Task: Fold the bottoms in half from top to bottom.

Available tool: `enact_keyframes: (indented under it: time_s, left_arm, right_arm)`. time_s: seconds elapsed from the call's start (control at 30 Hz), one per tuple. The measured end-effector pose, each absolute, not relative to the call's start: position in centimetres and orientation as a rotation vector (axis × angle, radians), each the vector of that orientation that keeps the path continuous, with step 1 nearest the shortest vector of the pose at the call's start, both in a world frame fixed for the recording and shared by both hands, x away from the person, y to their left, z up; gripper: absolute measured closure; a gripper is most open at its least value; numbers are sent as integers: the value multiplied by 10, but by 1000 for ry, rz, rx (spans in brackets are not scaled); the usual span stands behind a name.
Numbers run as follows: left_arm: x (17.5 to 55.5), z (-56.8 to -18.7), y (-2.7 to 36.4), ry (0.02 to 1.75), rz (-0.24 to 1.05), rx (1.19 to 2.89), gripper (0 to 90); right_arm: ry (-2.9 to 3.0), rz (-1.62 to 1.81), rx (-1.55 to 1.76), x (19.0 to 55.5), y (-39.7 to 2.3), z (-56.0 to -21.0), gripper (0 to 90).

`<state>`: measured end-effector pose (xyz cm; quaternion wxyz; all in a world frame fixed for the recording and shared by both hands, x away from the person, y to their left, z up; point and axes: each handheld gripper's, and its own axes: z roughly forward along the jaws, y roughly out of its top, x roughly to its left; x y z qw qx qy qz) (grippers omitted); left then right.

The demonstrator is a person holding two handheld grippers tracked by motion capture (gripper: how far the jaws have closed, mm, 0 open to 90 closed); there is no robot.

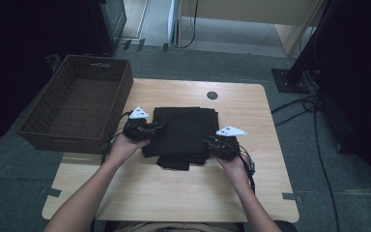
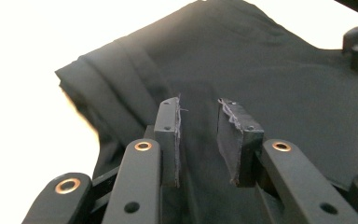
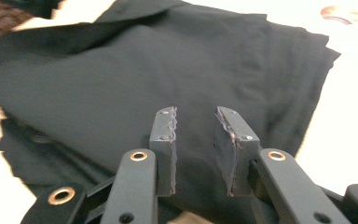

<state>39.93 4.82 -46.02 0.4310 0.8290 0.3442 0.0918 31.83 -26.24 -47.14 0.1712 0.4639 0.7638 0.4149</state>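
Folded black cloth (image 1: pixel 181 135) lies flat at the centre of the wooden table (image 1: pixel 174 193), several layers stacked, with a lower layer sticking out at its 6 o'clock edge. In the left gripper view the cloth (image 2: pixel 242 70) shows a thick folded edge toward 9 o'clock; in the right gripper view the cloth (image 3: pixel 135 79) spreads from 9 to 2 o'clock with layered edges at its 3 o'clock side.

Left gripper (image 1: pixel 149 129) sits at the cloth's 9 o'clock edge, held in the person's left hand (image 1: pixel 123 147). Its jaws stand a narrow gap apart over the fabric, nothing clamped between the pads (image 2: pixel 170 135).

Right gripper (image 1: pixel 211 143) sits at the cloth's 4 o'clock corner, in the right hand (image 1: pixel 234 164). Jaws likewise parted, pads (image 3: pixel 165 140) bare, cloth beneath but not pinched.

A brown wicker basket (image 1: pixel 43 130) stands at 9 o'clock of the table, overhanging its left edge, just beside the left gripper. A dark round disc (image 1: pixel 212 95) is set in the tabletop at 12 o'clock, apart from the cloth.
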Motion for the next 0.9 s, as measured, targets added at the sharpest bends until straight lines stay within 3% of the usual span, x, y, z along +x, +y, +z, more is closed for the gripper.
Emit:
enact_keyframes:
  time_s: [0.4, 0.9]
  left_arm:
    - [432, -471, 28, 852, 232, 2078, 666]
    - [469, -480, 31, 963, 270, 2053, 557]
  right_arm:
    - [2217, 1213, 1310, 302, -218, -494, 607]
    - [2211, 1200, 1234, 303, -226, -509, 648]
